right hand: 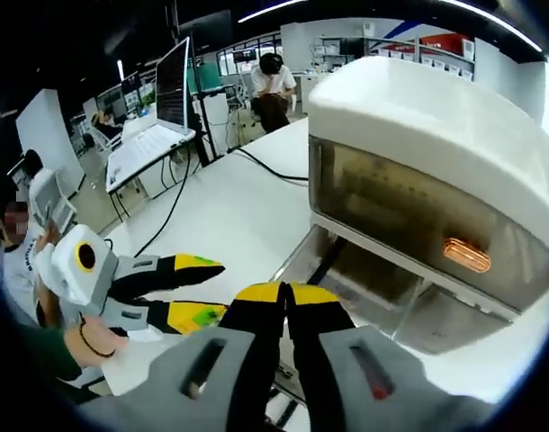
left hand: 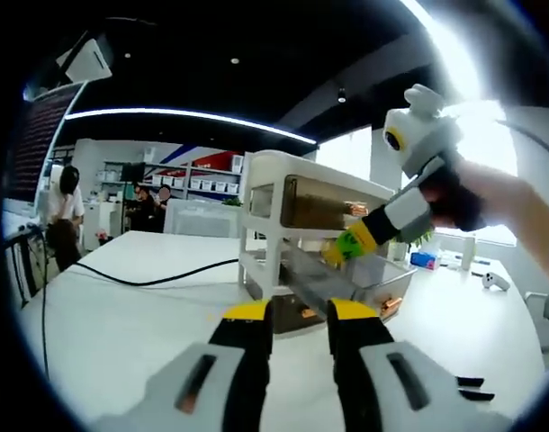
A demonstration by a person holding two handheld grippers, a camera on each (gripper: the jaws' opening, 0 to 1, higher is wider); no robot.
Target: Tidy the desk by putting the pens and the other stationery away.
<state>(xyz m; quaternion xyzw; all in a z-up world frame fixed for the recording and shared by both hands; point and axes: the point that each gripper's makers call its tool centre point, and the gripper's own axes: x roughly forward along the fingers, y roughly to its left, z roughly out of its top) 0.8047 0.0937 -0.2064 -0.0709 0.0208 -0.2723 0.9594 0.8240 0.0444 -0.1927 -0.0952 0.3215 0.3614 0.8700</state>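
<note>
Risk sits at the open lower drawer [right hand: 373, 288] of the white drawer unit [left hand: 301, 234] on the counter [left hand: 139, 306]. The right hand-held gripper [right hand: 288, 301], jaws nearly together and seemingly empty, hovers over it, a dark pen [right hand: 327, 259] lying inside at 12 o'clock; a careless withdrawal could snag the drawer rim. The left hand-held gripper [left hand: 297, 315], narrowly parted and empty, could bump the drawer front ahead at 12 o'clock.

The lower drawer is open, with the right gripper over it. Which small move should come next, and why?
Probably draw the right gripper back from the open clear plastic drawer of the white organiser box: its jaws are shut with nothing visible between them, and a dark thin item already lies inside.
</note>
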